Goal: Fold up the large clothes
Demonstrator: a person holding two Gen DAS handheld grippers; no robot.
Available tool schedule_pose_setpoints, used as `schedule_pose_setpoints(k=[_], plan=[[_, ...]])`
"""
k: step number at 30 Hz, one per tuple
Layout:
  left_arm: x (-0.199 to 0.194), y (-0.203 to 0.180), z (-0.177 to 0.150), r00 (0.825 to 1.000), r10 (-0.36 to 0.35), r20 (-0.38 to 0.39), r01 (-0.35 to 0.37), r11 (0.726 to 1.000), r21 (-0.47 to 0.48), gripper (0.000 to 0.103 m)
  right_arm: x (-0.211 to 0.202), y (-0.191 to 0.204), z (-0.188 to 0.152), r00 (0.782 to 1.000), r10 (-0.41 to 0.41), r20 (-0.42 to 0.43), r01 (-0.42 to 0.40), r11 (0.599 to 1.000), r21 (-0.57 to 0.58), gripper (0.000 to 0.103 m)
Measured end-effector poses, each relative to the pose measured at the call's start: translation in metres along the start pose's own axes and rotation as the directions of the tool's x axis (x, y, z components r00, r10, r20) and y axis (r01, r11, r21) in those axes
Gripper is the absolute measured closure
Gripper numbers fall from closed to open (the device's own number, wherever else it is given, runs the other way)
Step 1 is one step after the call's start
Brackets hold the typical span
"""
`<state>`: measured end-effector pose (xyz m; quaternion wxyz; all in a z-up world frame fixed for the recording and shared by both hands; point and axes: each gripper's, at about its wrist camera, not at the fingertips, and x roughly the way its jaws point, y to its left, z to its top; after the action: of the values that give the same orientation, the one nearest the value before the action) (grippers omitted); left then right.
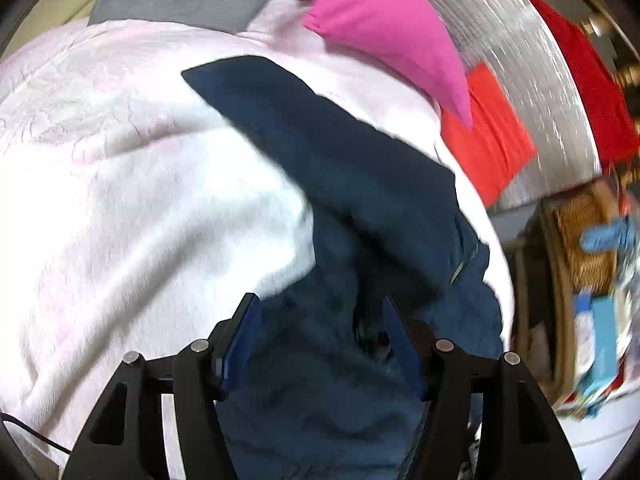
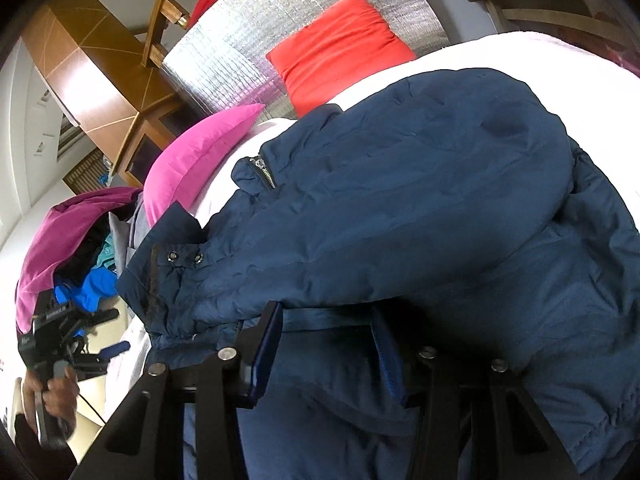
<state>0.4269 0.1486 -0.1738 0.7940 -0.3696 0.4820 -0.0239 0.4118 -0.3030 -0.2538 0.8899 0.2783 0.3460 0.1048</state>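
— Two grippers, how do they stand?
— Left gripper [image 1: 318,312] and right gripper [image 2: 326,320] both spread, navy jacket [image 2: 400,220] lying between and ahead of their fingers, on the white blanket [image 1: 140,180].

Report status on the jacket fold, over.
Left tongs open, jacket fabric between the jaws. Right tongs open over navy jacket. Jacket bunched on white blanket. Pink pillow alongside.
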Motion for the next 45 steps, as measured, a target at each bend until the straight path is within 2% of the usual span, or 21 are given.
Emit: schedule_pose_setpoints(k=[6,11,15,18,21,24,28,29,32,35,38,40,41,42,43,45], plan=[[0.027,0.009,0.028,0.995,-0.091,-0.046,0.084,0.987,-0.137,0.038,0.0,0.0,0.0,1.0,0.004,0.002,-0.004,1.0,0.001,0.053],[0.052,0.009,0.041,0.989,-0.143,-0.039,0.131,0.966,-0.225,0.038,0.001,-0.001,0.0,1.0,0.01,0.004,-0.011,1.0,0.003,0.053],[0.066,0.008,0.05,0.98,-0.2,0.004,0.191,0.931,-0.311,0.038,0.001,-0.002,-0.001,1.0,0.021,0.007,-0.021,1.0,0.007,0.053],[0.071,0.009,0.055,0.976,-0.215,0.028,0.211,0.918,-0.336,0.038,0.001,-0.003,-0.001,1.0,0.028,0.01,-0.029,1.0,0.011,0.053],[0.067,0.015,0.054,0.956,-0.285,0.064,0.288,0.882,-0.373,0.038,0.001,-0.004,-0.001,0.999,0.035,0.012,-0.036,0.999,0.014,0.053],[0.06,0.016,0.051,0.96,-0.272,0.065,0.278,0.905,-0.322,0.038,0.001,-0.004,-0.001,0.999,0.04,0.014,-0.041,0.999,0.016,0.053],[0.058,0.02,0.055,0.952,-0.29,0.101,0.307,0.89,-0.338,0.035,0.002,-0.005,-0.001,0.999,0.047,0.017,-0.047,0.999,0.015,0.053],[0.056,0.02,0.057,0.95,-0.29,0.113,0.311,0.89,-0.334,0.031,0.002,-0.005,-0.001,0.999,0.048,0.018,-0.048,0.999,0.015,0.053],[0.058,0.02,0.063,0.951,-0.29,0.106,0.308,0.886,-0.347,0.03,0.002,-0.005,-0.001,0.998,0.052,0.02,-0.052,0.998,0.017,0.053],[0.072,0.015,0.067,0.961,-0.266,0.071,0.273,0.892,-0.36,0.028,0.002,-0.005,-0.001,0.998,0.053,0.023,-0.053,0.998,0.015,0.053],[0.087,0.021,0.071,0.966,-0.252,0.065,0.256,0.878,-0.404,0.029,0.002,-0.004,-0.002,0.998,0.051,0.024,-0.052,0.999,0.012,0.053],[0.087,0.023,0.076,0.969,-0.218,0.117,0.247,0.878,-0.411,0.039,0.002,-0.003,-0.002,0.998,0.052,0.025,-0.052,0.999,0.011,0.053],[0.084,0.024,0.078,0.965,-0.218,0.144,0.258,0.877,-0.406,0.059,0.002,-0.003,-0.002,0.998,0.052,0.025,-0.052,0.999,0.011,0.053],[0.082,0.024,0.081,0.963,-0.22,0.155,0.265,0.879,-0.397,0.071,0.002,-0.003,-0.002,0.998,0.051,0.025,-0.051,0.999,0.01,0.053],[0.079,0.023,0.084,0.964,-0.211,0.161,0.259,0.885,-0.388,0.073,0.003,-0.004,-0.002,0.998,0.052,0.025,-0.052,0.999,0.01,0.053],[0.068,0.018,0.09,0.964,-0.186,0.19,0.243,0.908,-0.342,0.084,0.003,-0.004,-0.002,0.998,0.052,0.026,-0.052,0.999,0.01,0.053]])
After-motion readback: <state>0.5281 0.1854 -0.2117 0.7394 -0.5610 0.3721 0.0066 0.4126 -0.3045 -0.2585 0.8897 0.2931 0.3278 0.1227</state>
